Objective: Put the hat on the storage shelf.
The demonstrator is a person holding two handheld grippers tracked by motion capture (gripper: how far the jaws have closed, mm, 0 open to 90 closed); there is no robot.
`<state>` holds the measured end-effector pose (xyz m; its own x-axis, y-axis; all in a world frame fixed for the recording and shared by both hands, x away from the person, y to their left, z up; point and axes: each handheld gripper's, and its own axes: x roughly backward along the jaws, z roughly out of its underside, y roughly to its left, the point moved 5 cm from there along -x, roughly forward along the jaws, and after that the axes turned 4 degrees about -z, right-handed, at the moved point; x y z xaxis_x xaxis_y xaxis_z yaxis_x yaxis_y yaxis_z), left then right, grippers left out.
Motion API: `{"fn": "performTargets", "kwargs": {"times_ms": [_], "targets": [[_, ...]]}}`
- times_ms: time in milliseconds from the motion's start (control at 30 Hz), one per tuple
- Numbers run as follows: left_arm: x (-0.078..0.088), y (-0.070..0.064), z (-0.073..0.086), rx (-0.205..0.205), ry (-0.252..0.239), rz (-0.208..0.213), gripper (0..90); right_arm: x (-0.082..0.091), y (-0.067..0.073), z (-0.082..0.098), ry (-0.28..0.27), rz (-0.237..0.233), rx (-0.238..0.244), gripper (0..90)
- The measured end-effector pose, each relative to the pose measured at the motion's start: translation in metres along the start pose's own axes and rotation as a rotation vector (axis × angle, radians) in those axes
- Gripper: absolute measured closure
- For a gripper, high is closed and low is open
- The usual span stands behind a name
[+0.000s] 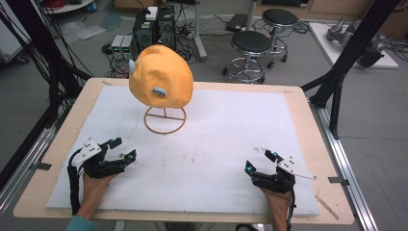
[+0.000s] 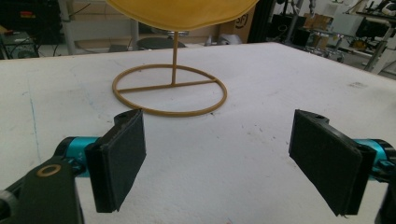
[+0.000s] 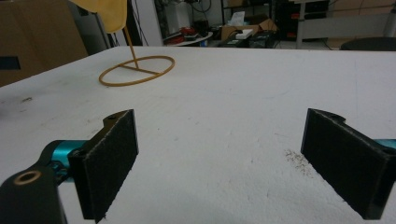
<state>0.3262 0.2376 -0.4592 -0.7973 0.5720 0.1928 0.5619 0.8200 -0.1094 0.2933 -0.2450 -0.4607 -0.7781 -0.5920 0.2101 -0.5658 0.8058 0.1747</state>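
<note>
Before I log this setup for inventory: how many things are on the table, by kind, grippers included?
Hat (yellow-orange): 1
Wire stand (ring base, post): 1
White mat: 1
Grippers, both open, empty: 2 (left gripper, right gripper)
Total: 5

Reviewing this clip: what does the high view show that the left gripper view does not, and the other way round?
High view alone: the whole orange cap with its blue patches, both hands, the right hand-held gripper, the stools behind the table. Left gripper view alone: the left hand-held gripper close up, its black pads wide apart with nothing between them. Shared: the cap's underside, its ring stand and the white mat.
</note>
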Motion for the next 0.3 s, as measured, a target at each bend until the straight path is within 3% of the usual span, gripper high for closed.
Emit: {"fn": "performTargets", "kwargs": {"times_ms": [300], "targets": [[0.0007,0.0004,-0.0001,0.004,-0.010,0.003,19.1,-0.0002,0.0006,-0.0001,-0.001,0.001,0.014,9.7]]}}
